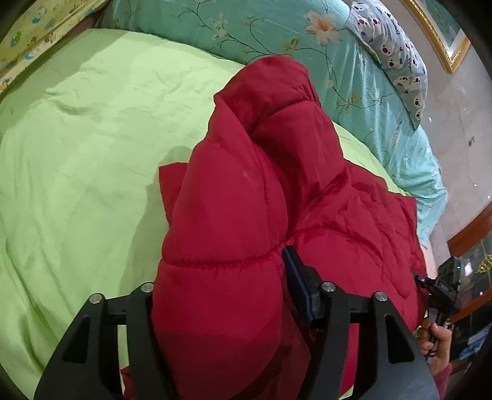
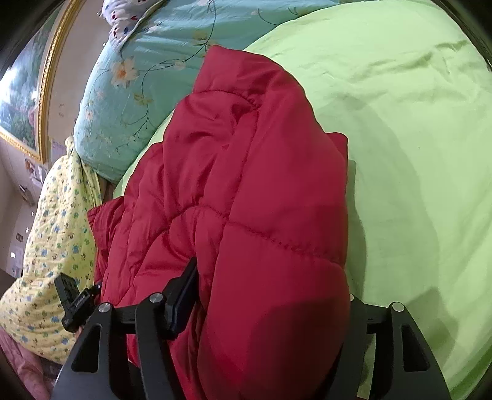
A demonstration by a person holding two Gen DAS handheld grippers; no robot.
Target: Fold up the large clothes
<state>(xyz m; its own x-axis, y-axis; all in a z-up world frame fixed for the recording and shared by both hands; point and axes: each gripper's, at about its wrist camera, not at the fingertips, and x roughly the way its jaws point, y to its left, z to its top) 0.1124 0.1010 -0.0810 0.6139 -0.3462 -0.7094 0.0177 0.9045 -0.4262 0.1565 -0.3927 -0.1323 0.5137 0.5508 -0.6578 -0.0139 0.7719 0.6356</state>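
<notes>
Left wrist view showed the red quilted puffer jacket lying in a bunched heap on the light green bed cover, toward the edge of the bed that bordered the teal floral quilt. A thick padded fold of the jacket ran up between the fingers of the left gripper, whose jaws stood fairly wide; whether the pads pressed on the cloth could not be told, since the fold hid one finger. At the lower right edge a hand held the right gripper beside the jacket. In the right wrist view another padded fold of the jacket filled the gap of the right gripper, its jaws also fairly wide and the grip equally unclear. A yellow printed quilt lay beyond the jacket at the left edge, and a white spotted pillow rested on the teal quilt.
</notes>
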